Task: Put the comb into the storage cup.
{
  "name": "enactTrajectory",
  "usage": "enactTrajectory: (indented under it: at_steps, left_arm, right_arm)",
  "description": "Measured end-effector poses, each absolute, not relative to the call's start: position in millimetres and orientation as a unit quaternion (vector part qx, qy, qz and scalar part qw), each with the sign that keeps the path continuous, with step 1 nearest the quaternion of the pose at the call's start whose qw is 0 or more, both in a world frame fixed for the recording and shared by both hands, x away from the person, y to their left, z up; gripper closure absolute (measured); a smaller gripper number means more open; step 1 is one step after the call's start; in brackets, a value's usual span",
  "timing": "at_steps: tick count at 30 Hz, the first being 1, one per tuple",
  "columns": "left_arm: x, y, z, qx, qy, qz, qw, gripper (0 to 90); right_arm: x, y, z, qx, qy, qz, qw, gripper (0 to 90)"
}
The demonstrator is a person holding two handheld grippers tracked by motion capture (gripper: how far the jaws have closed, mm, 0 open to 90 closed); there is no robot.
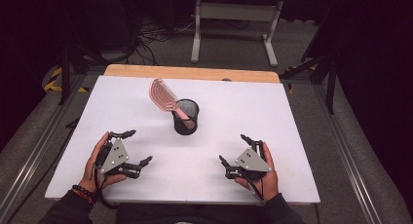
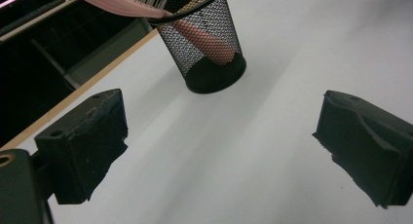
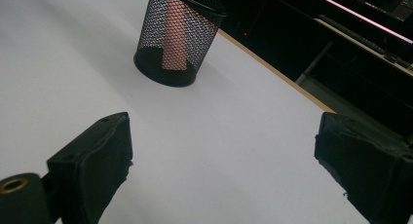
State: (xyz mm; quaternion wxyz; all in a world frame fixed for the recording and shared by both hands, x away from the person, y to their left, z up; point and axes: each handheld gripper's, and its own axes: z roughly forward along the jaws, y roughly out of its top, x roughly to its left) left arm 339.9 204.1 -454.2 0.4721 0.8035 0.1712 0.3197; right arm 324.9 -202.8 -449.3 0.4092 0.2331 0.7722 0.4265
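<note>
Now the pink brush point(image 1: 163, 96) stands in the black cup point(image 1: 186, 118) at the middle of the frame, and the left gripper point(image 1: 138, 147) and right gripper point(image 1: 233, 148) wait lower down on the bench point(image 1: 272, 117), both wide apart and holding nothing

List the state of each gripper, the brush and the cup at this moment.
left gripper: open, holding nothing, low over the table.
right gripper: open, holding nothing.
pink hairbrush: handle down in the cup, head leaning out.
black mesh cup: upright on the white table.
</note>
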Motion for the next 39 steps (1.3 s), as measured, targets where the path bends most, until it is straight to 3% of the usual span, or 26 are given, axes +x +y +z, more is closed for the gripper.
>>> enactTrajectory:
  at_steps: [28, 39]
  left_arm:
    - [333, 231, -473, 0.796, 0.227, 0.299, 0.475, 4.7]
    - [335, 242, -472, 0.773, 0.257, 0.302, 0.496, 4.1]
  right_arm:
    - [326, -204, -449, 0.237, 0.771, 0.428, 0.408, 7.5]
    - [328, -205, -451, 0.239, 0.773, 0.425, 0.405, 7.4]
